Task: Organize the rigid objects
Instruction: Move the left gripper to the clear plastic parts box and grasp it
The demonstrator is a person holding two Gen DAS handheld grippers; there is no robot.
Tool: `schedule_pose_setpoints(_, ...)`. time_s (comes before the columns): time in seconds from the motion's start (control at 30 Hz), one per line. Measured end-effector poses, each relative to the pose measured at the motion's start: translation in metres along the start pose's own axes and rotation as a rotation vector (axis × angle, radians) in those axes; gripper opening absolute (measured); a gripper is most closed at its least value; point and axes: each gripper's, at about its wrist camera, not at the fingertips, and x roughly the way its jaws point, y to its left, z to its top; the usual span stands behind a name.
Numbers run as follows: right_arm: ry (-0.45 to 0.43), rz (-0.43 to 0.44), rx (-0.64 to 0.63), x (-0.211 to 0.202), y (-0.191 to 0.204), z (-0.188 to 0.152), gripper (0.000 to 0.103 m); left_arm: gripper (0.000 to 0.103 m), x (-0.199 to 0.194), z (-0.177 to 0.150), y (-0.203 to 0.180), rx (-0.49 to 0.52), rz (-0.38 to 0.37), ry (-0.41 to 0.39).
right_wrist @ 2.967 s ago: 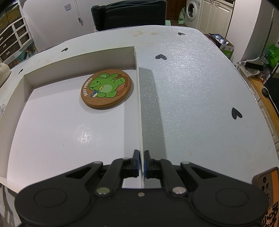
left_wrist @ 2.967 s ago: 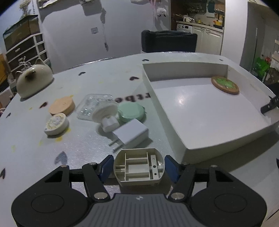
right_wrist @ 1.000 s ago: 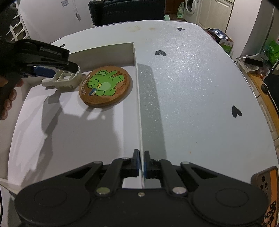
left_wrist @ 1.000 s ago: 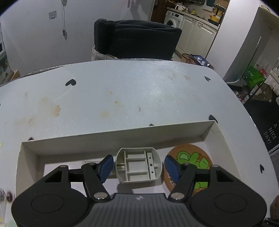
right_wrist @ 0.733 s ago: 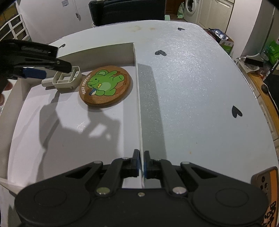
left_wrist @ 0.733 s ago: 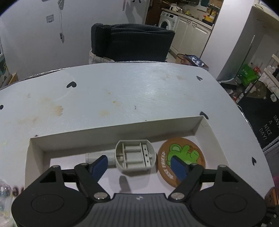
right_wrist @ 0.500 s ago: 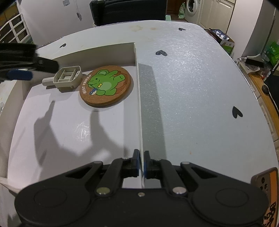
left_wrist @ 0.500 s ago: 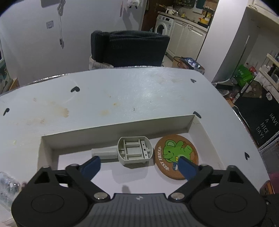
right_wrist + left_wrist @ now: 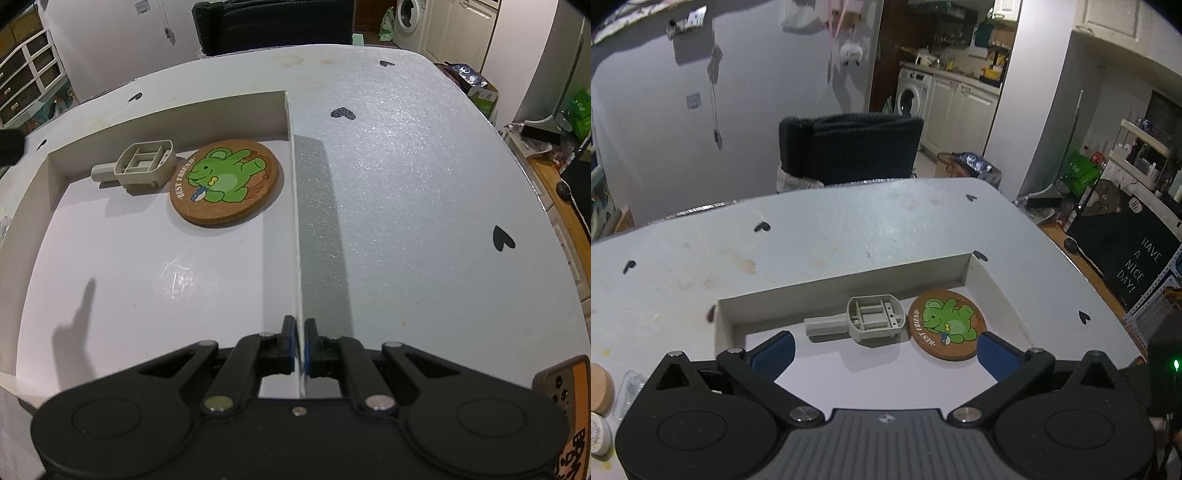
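Left gripper (image 9: pixel 882 349) jaws wide; right gripper (image 9: pixel 300 350) pinches the tray (image 9: pixel 298 258) wall. Ribbed plastic piece (image 9: pixel 866 321) beside round cork coaster (image 9: pixel 946 324) at the tray's far edge.

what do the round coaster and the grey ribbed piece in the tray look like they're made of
Coaster: probably cork, given its speckled brown edge and matte face, with a green cartoon printed on top. Grey piece: apparently moulded hard plastic, going by its thin ribs, uniform beige-grey colour and dull finish. Tray: thin white walls, possibly foam board or card; hard to tell.
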Motion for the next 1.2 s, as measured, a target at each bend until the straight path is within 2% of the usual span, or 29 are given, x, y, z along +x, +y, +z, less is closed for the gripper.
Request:
schedule_pose_setpoints(0.17,-0.001,-0.005,-0.006,0.000,0.002,0.000,0.005,0.103,-0.020,-0.015,0.014,-0.017,0.008,-0.035)
schedule_pose_setpoints(0.33,-0.001,-0.010,-0.011,0.000,0.002,0.000,0.006,0.103,-0.038,-0.032,0.036,-0.047,0.047,-0.075)
schedule_pose_setpoints(0.6,0.000,-0.010,-0.011,0.000,0.003,0.000,0.006,0.103,-0.050,-0.057,0.090,-0.105,0.109,-0.068)
schedule_pose_setpoints(0.83,0.002,-0.011,-0.012,0.000,0.003,0.000,0.006,0.103,-0.050,-0.060,0.144,-0.052,0.094,-0.075)
schedule_pose_setpoints(1.03,0.012,-0.006,-0.009,0.001,0.002,0.001,0.006,0.102,-0.033,-0.062,0.198,-0.023,0.073,-0.030)
schedule_pose_setpoints(1.2,0.019,-0.006,-0.005,0.001,0.002,0.003,0.006,0.089,-0.010,-0.066,0.233,-0.021,0.063,0.056)
